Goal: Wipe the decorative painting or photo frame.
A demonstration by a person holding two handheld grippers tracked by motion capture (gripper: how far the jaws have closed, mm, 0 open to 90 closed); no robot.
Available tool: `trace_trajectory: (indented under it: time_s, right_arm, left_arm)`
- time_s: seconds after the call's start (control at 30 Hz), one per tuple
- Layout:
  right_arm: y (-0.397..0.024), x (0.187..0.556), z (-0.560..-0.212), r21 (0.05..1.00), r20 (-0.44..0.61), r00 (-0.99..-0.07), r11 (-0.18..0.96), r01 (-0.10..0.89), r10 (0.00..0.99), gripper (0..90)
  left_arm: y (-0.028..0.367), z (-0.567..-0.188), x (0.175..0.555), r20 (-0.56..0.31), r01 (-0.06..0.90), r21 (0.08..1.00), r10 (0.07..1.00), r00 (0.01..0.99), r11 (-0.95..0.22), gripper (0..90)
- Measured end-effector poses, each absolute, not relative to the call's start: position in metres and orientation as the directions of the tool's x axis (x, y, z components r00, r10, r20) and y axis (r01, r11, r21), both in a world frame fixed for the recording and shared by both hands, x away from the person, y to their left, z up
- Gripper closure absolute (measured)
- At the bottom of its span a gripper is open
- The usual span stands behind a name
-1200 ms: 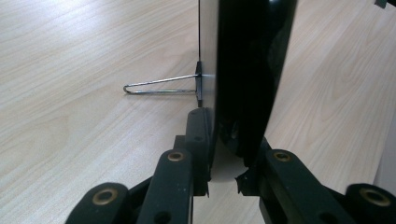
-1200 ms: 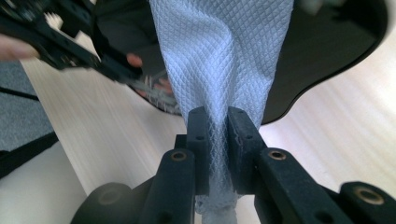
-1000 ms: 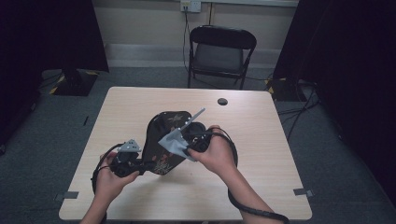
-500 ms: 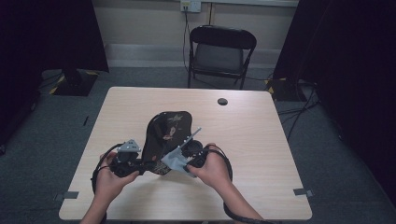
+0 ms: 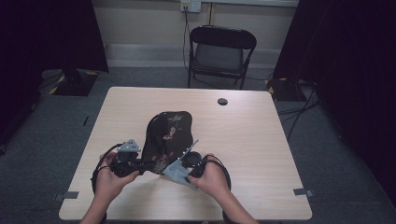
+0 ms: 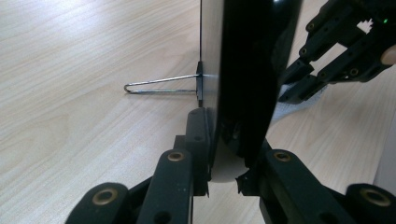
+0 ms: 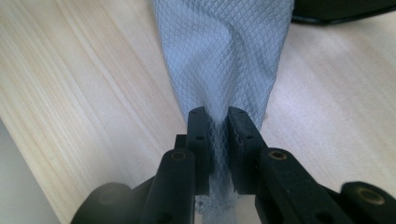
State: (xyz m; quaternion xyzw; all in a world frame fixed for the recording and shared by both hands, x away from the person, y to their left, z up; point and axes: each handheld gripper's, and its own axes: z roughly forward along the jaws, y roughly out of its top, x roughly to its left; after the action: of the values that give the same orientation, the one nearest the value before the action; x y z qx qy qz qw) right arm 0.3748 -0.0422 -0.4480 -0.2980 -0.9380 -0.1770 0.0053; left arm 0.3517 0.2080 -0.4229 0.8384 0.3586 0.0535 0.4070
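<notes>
A dark flower-patterned board (image 5: 168, 135) rises from the near-centre of the table (image 5: 261, 154), blocking any straight pass between the left gripper (image 5: 142, 166) and the right gripper (image 5: 180, 169) at its lower end. A wire stand (image 6: 161, 85) juts from the board's back onto the wood on the left side. A grey cloth (image 5: 180, 170) hangs just beside the board's near edge, crowding that gap. The table's right half lies bare, apart from a small dark round spot (image 5: 222, 101) near the far edge. A folding chair (image 5: 222, 53) stands beyond the table.
</notes>
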Motion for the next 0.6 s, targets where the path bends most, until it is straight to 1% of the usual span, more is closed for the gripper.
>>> trace_trajectory:
  time_s: [0.13,0.37,0.4,0.6]
  right_arm:
    - [-0.043,0.372,-0.448,0.330,0.121,-0.822,0.758,0.562,0.557,80.8]
    - [-0.049,0.370,-0.426,0.356,0.118,-0.826,0.752,0.554,0.552,80.8]
    - [-0.052,0.371,-0.412,0.371,0.106,-0.828,0.751,0.546,0.550,80.9]
    - [-0.056,0.371,-0.372,0.416,0.082,-0.833,0.741,0.528,0.548,81.0]
  left_arm:
    - [0.208,-0.423,0.352,-0.204,0.560,0.720,0.646,0.736,-0.410,78.5]
    - [0.208,-0.423,0.352,-0.204,0.560,0.720,0.646,0.735,-0.410,78.4]
    - [0.208,-0.423,0.352,-0.203,0.559,0.719,0.646,0.736,-0.412,78.4]
    - [0.208,-0.423,0.351,-0.207,0.563,0.720,0.648,0.733,-0.407,78.4]
